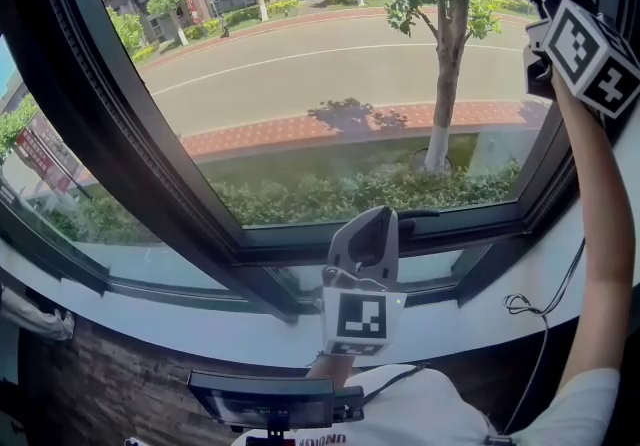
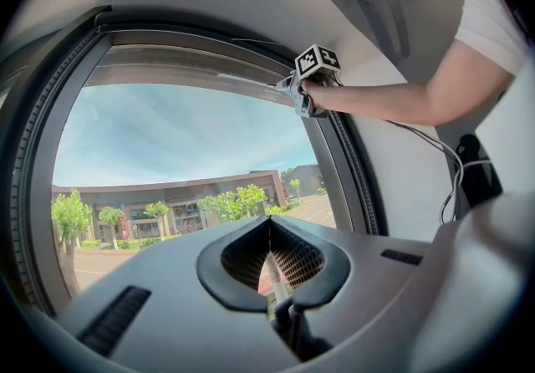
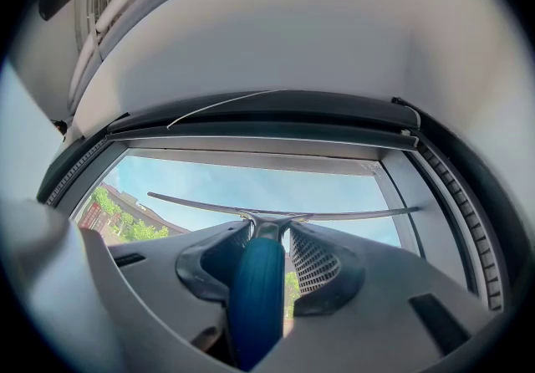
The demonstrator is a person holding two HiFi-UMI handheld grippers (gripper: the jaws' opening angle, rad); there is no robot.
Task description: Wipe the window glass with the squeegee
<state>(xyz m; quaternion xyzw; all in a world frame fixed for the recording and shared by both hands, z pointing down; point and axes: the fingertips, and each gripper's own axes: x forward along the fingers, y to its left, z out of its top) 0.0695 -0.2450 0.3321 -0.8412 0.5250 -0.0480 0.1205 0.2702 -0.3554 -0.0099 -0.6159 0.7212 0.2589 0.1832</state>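
The squeegee (image 3: 351,215), which we judge light and stiff with a soft blade edge, sits high against the window glass (image 3: 209,183). Our right hand-held gripper (image 3: 269,227) pinches its blue handle (image 3: 255,292), the sensible hold. The left hand-held gripper (image 2: 267,227) is pressed together on nothing.

Bright daylight thru window (image 1: 330,84), fisheye-warped edges.

The blue handle (image 3: 257,296) of the squeegee (image 3: 266,222) vanishes into the right gripper (image 3: 270,231) at 6 o'clock, its lower end hidden. Whether the blade (image 3: 201,204) touches the window glass (image 3: 251,183) cannot be told. The head view's 2 o'clock corner shows only that gripper's marker cube (image 1: 590,56), cropped by the edge.
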